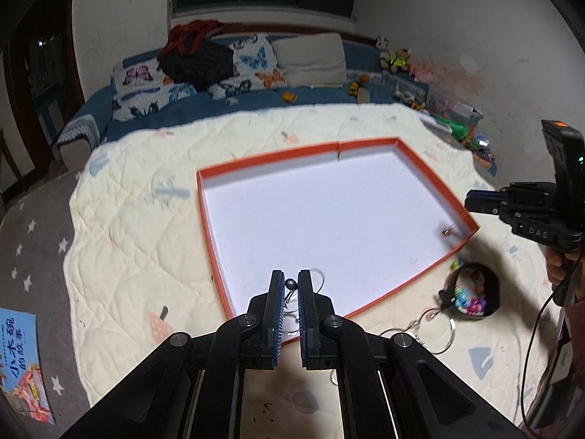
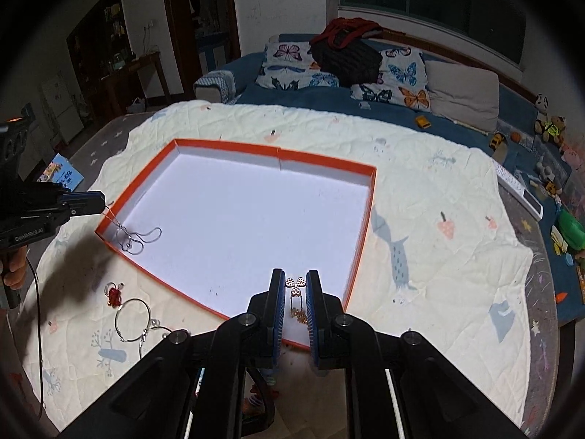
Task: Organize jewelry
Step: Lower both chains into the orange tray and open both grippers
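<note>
Jaws of both grippers clamp jewelry over the orange tray (image 2: 365, 216): left gripper (image 1: 290, 285) a silver necklace (image 2: 137, 237), right gripper (image 2: 295, 285) a heart-shaped pendant (image 2: 295, 282). Lower each inside the tray's near rim before releasing.

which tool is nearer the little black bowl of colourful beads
Right. The right tool hangs over the box's corner beside the black bowl; the left tool is at the box's opposite near corner, farther away.
</note>
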`<act>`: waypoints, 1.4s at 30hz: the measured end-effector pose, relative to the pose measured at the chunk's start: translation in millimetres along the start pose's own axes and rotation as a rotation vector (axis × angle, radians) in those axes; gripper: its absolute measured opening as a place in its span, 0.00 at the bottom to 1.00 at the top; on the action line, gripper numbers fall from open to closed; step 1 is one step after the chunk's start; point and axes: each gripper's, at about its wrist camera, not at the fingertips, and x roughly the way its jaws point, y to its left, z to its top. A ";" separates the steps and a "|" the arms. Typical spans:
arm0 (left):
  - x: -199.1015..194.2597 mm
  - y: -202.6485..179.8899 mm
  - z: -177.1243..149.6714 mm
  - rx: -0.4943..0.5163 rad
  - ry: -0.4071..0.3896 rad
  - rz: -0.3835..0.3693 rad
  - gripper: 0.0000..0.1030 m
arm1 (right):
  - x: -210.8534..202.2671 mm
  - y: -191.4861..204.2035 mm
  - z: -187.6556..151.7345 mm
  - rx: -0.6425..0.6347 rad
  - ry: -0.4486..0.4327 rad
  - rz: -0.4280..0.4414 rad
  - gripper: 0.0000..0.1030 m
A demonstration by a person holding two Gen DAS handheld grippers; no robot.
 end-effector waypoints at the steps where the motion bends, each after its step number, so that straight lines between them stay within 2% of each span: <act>1: 2.8 -0.5 -1.2 0.001 0.009 0.002 0.06 | 1.6 0.1 -0.5 0.000 0.004 -0.001 0.13; 8: 24.2 -1.8 -9.9 0.032 0.063 0.027 0.07 | 10.5 2.4 -7.7 0.001 0.032 0.001 0.13; 24: 38.5 -3.8 -15.2 0.033 0.095 0.061 0.10 | 19.0 -1.1 -14.5 0.020 0.059 0.005 0.13; 26: 38.6 -2.9 -14.6 0.027 0.094 0.062 0.13 | 19.1 -1.9 -14.8 0.027 0.061 0.009 0.13; 28: 36.9 -2.5 -16.2 0.024 0.086 0.067 0.24 | 18.2 -2.5 -15.6 0.031 0.060 0.009 0.15; 30: 33.4 -2.8 -17.0 0.021 0.069 0.072 0.43 | 17.2 -2.1 -16.3 0.036 0.061 0.019 0.27; 31: 31.0 -3.4 -17.9 0.019 0.061 0.075 0.45 | 16.3 -1.7 -16.5 0.036 0.059 0.017 0.29; 37: 16.8 -10.7 -21.0 0.018 0.037 0.075 0.45 | -0.1 4.8 -19.2 0.014 0.029 -0.002 0.34; 39: 10.4 -14.1 -23.5 0.012 0.027 0.067 0.45 | -8.3 8.5 -22.4 0.003 0.020 0.003 0.49; 42: 0.1 -21.0 -29.3 0.009 0.013 0.058 0.47 | -20.0 15.1 -29.3 -0.025 0.014 0.029 0.61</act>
